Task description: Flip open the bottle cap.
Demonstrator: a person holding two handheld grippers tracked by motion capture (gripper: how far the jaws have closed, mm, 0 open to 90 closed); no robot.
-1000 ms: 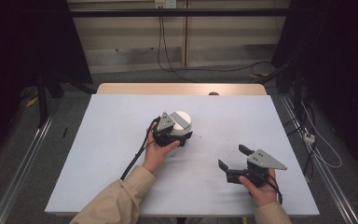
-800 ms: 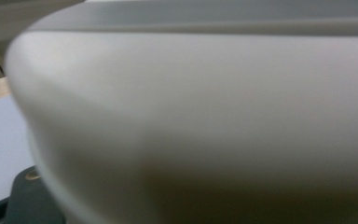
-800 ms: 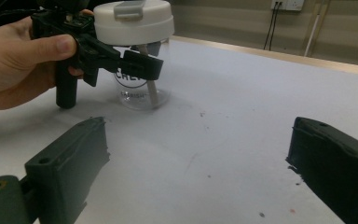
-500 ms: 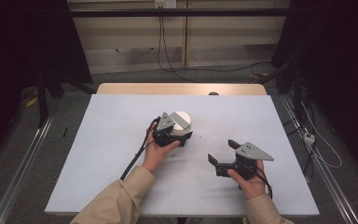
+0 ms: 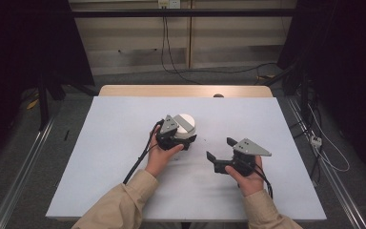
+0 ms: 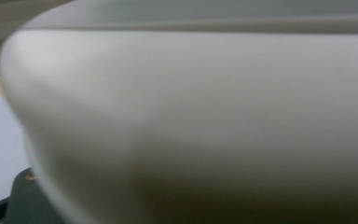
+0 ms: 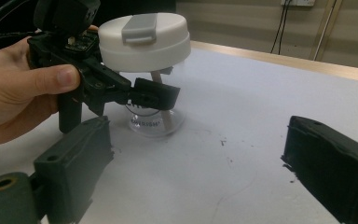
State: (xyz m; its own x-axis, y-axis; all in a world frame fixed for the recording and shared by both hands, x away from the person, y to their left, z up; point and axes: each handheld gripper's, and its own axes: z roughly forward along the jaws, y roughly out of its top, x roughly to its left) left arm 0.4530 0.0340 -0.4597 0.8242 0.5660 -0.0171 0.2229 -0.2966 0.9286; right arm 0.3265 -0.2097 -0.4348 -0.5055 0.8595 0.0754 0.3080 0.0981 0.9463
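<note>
Left tongs (image 5: 183, 138): held in the person's left hand (image 5: 159, 157), jaws closed around the clear body of a cup, just under its lid; in the right gripper view one black jaw crosses the front of the clear wall.
Cup (image 7: 151, 109): a clear tumbler with printed lettering low on its wall, standing upright on the bench between the left jaws; a pale straw-like stick leans inside it.
Lid (image 7: 144, 39): white and round with a grey flip tab on top, sitting on the cup, directly above the left jaws; from above it shows as a white disc (image 5: 186, 123) at the tip of the left tongs.
Left gripper view: a blurred white curved surface (image 6: 191, 126) pressed close to the lens, with a corner of a dark jaw at the lower left; too near to tell more.
Right tongs (image 5: 221, 155): held in the right hand (image 5: 248, 179), jaws spread wide and empty, just above the bench; they point toward the cup, which stands ahead of them and toward their left jaw, apart from both jaws.
Bench (image 5: 100, 157): pale blue-white top with a wooden edge at the far side; small dark specks and faint scratch marks lie on it between the right jaws.
Sleeves: tan, on both forearms.
</note>
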